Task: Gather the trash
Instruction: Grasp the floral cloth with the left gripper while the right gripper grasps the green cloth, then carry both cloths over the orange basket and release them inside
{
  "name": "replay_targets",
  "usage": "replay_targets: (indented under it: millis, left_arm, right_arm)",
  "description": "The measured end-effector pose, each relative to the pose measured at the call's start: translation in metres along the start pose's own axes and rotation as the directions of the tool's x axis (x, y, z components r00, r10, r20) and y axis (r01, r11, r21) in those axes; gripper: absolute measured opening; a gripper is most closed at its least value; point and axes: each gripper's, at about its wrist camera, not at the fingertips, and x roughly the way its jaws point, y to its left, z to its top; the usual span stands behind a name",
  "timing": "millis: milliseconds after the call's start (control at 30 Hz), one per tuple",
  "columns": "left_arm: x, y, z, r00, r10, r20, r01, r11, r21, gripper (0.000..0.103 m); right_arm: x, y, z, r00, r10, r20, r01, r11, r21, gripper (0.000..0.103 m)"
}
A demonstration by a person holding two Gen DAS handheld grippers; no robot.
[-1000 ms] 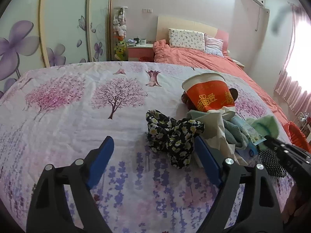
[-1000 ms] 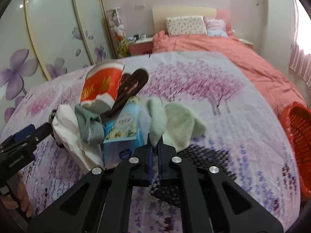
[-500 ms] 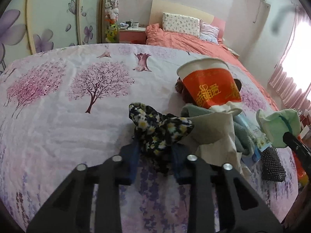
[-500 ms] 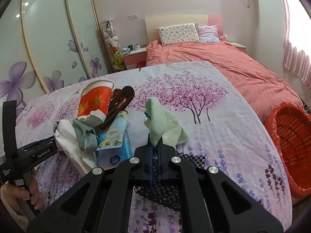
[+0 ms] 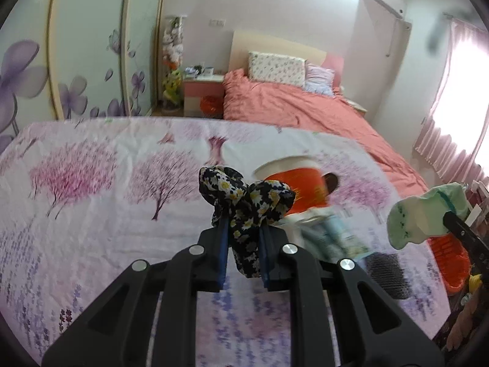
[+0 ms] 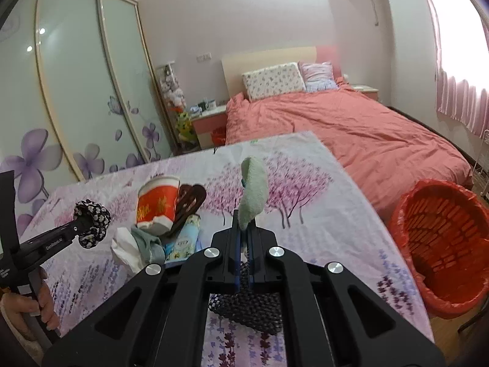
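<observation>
Though clear of the bedspread [image 5: 91, 214], floral cloth [image 5: 244, 195] between clamped left fingers [image 5: 222, 244].

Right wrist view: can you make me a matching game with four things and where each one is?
Things:
1. flowery black cloth
2. green sock
3. red basket
4. orange paper cup

Places:
a. beside the bed, at the right
b. in the left tongs
c. lying in the pile on the bedspread
d. in the right tongs

Pairs: 1-b, 2-d, 3-a, 4-c
</observation>
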Motion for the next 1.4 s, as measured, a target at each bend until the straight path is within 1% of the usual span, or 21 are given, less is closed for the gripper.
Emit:
replay_targets:
  millis: [233,433,600,800,900,1100,1167,1200,1233,1400]
  left_arm:
    - [-0.028,-0.050,0.008,0.997,-0.065,0.040,0.062,0.996,0.068,0.017]
    - [-0.041,-0.097,0.009,0.989,-0.142,0.050,0.135,0.984,0.119,0.017]
    - [-0.046,-0.139,0.007,0.977,-0.207,0.044,0.197,0.966,0.170,0.017]
    - [-0.039,-0.191,0.000,0.958,-0.286,0.012,0.277,0.936,0.216,0.017]
    - [-0.035,-0.219,-0.006,0.944,-0.329,-0.012,0.322,0.917,0.235,0.017]
    - [-0.023,-0.280,-0.022,0.908,-0.414,-0.069,0.416,0.867,0.273,0.018]
    - [-0.018,-0.300,-0.028,0.893,-0.441,-0.092,0.448,0.846,0.289,0.018]
    - [-0.016,-0.308,-0.030,0.888,-0.449,-0.100,0.458,0.839,0.295,0.018]
    - [-0.013,-0.321,-0.034,0.878,-0.464,-0.113,0.476,0.825,0.304,0.018]
    - [0.009,-0.354,-0.043,0.851,-0.498,-0.163,0.523,0.787,0.326,0.019]
  right_arm:
    - [-0.025,-0.019,0.007,0.998,-0.030,0.061,0.028,0.999,0.029,0.004]
    - [-0.049,-0.047,0.012,0.991,-0.079,0.107,0.073,0.996,0.060,0.004]
    - [-0.064,-0.075,0.014,0.981,-0.138,0.135,0.126,0.988,0.092,0.004]
    - [-0.078,-0.115,0.010,0.967,-0.206,0.151,0.185,0.972,0.145,0.004]
    - [-0.082,-0.135,0.008,0.960,-0.234,0.152,0.208,0.963,0.172,0.004]
    - [-0.085,-0.172,0.002,0.952,-0.270,0.145,0.235,0.946,0.225,0.004]
    - [-0.085,-0.182,0.000,0.950,-0.277,0.141,0.239,0.941,0.240,0.004]
    - [-0.084,-0.188,-0.001,0.950,-0.280,0.140,0.240,0.939,0.247,0.004]
    - [-0.084,-0.193,-0.002,0.949,-0.282,0.139,0.241,0.937,0.252,0.004]
    - [-0.077,-0.215,-0.004,0.950,-0.286,0.125,0.242,0.928,0.283,0.004]
